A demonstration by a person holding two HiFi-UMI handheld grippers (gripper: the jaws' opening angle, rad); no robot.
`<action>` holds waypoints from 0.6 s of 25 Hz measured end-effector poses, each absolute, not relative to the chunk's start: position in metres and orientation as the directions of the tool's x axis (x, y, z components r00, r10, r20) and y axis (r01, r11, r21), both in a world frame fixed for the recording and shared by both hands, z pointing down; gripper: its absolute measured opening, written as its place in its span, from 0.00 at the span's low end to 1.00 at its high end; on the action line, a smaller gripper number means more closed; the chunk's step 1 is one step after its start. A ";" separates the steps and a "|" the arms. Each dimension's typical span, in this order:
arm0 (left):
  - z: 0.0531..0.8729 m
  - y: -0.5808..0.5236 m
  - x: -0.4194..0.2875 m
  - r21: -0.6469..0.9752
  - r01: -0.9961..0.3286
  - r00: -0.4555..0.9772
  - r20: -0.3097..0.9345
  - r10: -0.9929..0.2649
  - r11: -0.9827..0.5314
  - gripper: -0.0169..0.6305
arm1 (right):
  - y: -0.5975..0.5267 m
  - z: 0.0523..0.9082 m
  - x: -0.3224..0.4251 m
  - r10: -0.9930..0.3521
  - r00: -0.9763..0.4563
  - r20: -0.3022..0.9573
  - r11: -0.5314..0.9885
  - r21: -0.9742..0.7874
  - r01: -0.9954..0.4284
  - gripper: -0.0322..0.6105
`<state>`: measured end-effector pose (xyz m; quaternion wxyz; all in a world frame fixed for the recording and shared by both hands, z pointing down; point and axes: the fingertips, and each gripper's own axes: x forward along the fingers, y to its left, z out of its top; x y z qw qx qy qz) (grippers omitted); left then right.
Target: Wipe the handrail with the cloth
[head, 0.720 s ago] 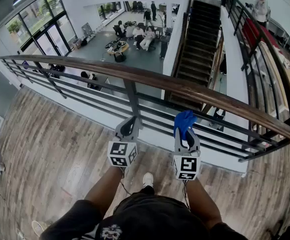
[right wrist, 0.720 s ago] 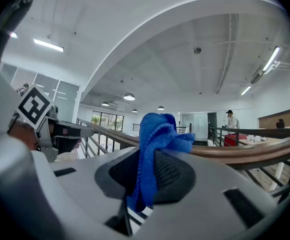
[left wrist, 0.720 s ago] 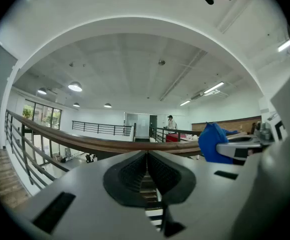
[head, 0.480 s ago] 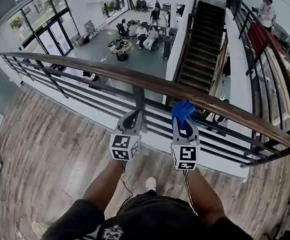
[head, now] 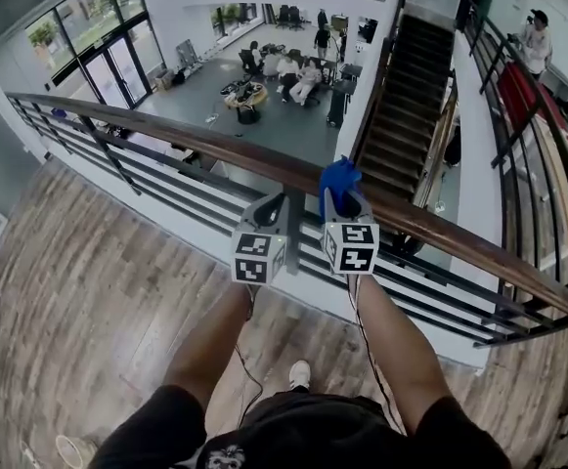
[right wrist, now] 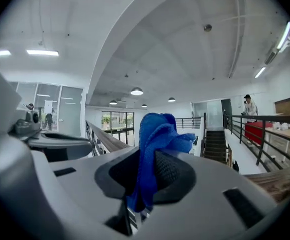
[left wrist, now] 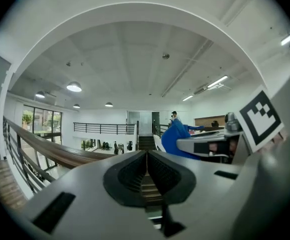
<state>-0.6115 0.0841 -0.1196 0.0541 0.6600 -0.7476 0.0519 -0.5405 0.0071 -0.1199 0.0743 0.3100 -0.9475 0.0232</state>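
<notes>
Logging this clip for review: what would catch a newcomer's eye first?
The bright blue cloth clamped in the right gripper, held at the wooden handrail at mid-frame of the head view. Beside it the left gripper is shut and empty. Beyond the rail, an atrium drops to people seated below.

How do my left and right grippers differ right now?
The right gripper is shut on the blue cloth; the left gripper is shut on nothing. In the head view the right gripper's cloth overlaps the handrail, while the left gripper sits just below it. Both point toward the rail, side by side.
</notes>
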 end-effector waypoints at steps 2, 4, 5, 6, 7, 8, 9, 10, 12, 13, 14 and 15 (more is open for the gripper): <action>-0.121 0.081 -0.615 0.003 -0.993 -0.115 0.168 -0.979 0.117 0.05 | -0.003 -0.115 -0.554 -0.580 -0.792 0.190 0.803 -0.028 -0.595 0.16; -0.122 0.077 -0.617 0.009 -0.994 -0.106 0.164 -0.981 0.109 0.05 | -0.013 -0.108 -0.565 -0.578 -0.781 0.235 0.796 -0.046 -0.603 0.16; -0.123 0.075 -0.618 0.013 -0.995 -0.099 0.157 -0.983 0.102 0.05 | -0.018 -0.104 -0.569 -0.579 -0.773 0.261 0.791 -0.051 -0.610 0.16; -0.123 0.073 -0.618 0.015 -0.995 -0.094 0.151 -0.984 0.097 0.05 | -0.024 -0.099 -0.571 -0.581 -0.760 0.291 0.783 -0.054 -0.619 0.16; -0.123 0.071 -0.617 0.016 -0.995 -0.092 0.150 -0.985 0.095 0.05 | -0.030 -0.094 -0.571 -0.585 -0.745 0.321 0.774 -0.055 -0.631 0.16; -0.123 0.069 -0.615 0.016 -0.995 -0.091 0.151 -0.984 0.095 0.05 | -0.037 -0.089 -0.570 -0.590 -0.728 0.350 0.762 -0.055 -0.645 0.16; -0.122 0.067 -0.613 0.017 -0.995 -0.091 0.154 -0.984 0.095 0.05 | -0.043 -0.085 -0.567 -0.594 -0.712 0.373 0.751 -0.058 -0.657 0.16; -0.121 0.065 -0.610 0.017 -0.995 -0.090 0.156 -0.984 0.094 0.05 | -0.049 -0.081 -0.563 -0.597 -0.701 0.391 0.742 -0.064 -0.667 0.16; -0.119 0.063 -0.605 0.017 -0.995 -0.090 0.160 -0.983 0.094 0.05 | -0.057 -0.077 -0.554 -0.599 -0.688 0.411 0.727 -0.081 -0.682 0.16; -0.117 0.061 -0.602 0.015 -0.996 -0.089 0.165 -0.982 0.093 0.05 | -0.061 -0.076 -0.549 -0.601 -0.682 0.417 0.721 -0.086 -0.688 0.16; -0.115 0.059 -0.598 0.012 -0.996 -0.088 0.172 -0.981 0.092 0.05 | -0.063 -0.075 -0.545 -0.603 -0.677 0.421 0.715 -0.089 -0.693 0.16; -0.112 0.056 -0.595 0.010 -0.996 -0.088 0.182 -0.979 0.091 0.05 | -0.065 -0.075 -0.540 -0.604 -0.674 0.425 0.712 -0.091 -0.696 0.16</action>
